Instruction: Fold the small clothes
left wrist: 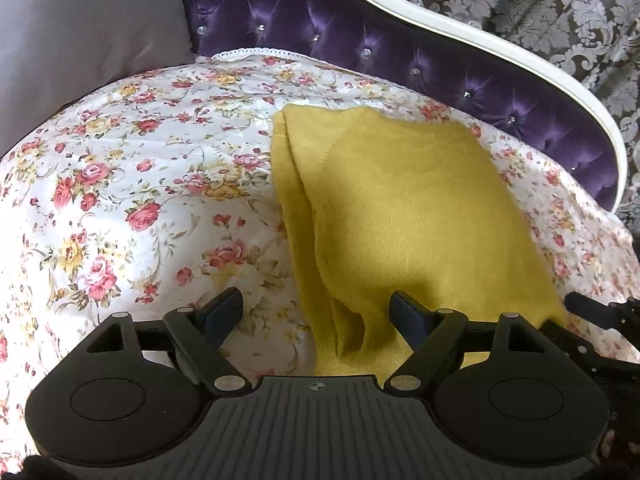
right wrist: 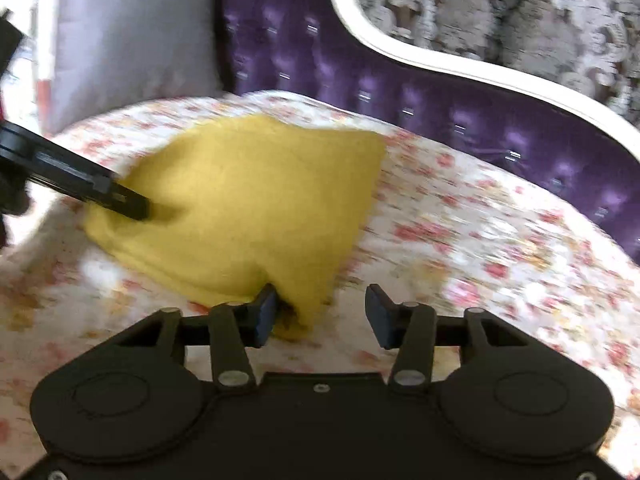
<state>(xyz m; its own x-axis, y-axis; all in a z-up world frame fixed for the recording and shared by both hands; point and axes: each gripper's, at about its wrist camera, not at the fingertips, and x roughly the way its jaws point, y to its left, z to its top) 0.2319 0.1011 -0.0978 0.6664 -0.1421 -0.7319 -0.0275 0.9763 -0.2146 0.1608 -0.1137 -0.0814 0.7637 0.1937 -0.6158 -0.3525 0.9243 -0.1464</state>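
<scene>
Yellow cloth point(left wrist: 400, 216): we count one, folded, on the floral bedspread point(left wrist: 120, 184). Left gripper point(left wrist: 316, 312) and right gripper point(right wrist: 322, 312) both spread apart. One purple tufted headboard point(left wrist: 320, 28), one grey cushion point(left wrist: 80, 32).

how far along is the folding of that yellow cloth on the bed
Done: the yellow cloth already lies doubled on the floral bedspread, layered edges showing along its left side. In hand: both sets of jaws are open at its near edge, the left gripper and right gripper each astride a corner, neither clamping. Left: gripping and another fold.
</scene>
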